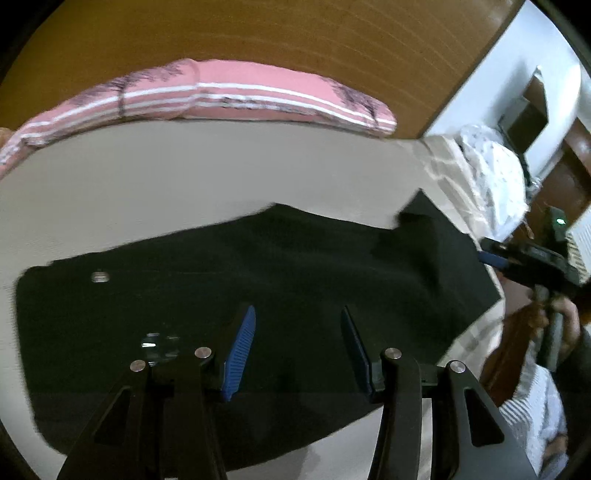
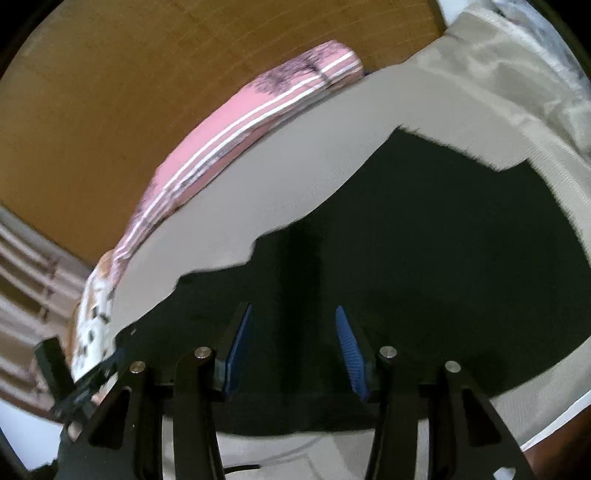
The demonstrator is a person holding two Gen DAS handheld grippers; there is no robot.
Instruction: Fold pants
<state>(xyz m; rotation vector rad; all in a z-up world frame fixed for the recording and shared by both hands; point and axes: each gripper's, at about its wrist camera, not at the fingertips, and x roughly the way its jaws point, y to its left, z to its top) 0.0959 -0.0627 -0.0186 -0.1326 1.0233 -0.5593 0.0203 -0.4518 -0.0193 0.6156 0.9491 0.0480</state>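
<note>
Item: black pants point(image 1: 258, 288), flat on the bed point(image 1: 184, 177), long axis left to right across frame centre. My left tongs point(image 1: 297, 350) and right tongs point(image 2: 293, 350): both spread, empty, poised directly above the cloth, equally near.

Beige bed sheet point(image 1: 184, 177) under everything. Pink striped pillow point(image 1: 229, 96) along its far edge, against a brown wooden headboard point(image 1: 258, 33). White wall point(image 1: 517, 66) at right, white patterned bedding point(image 1: 495, 173) below it.
</note>
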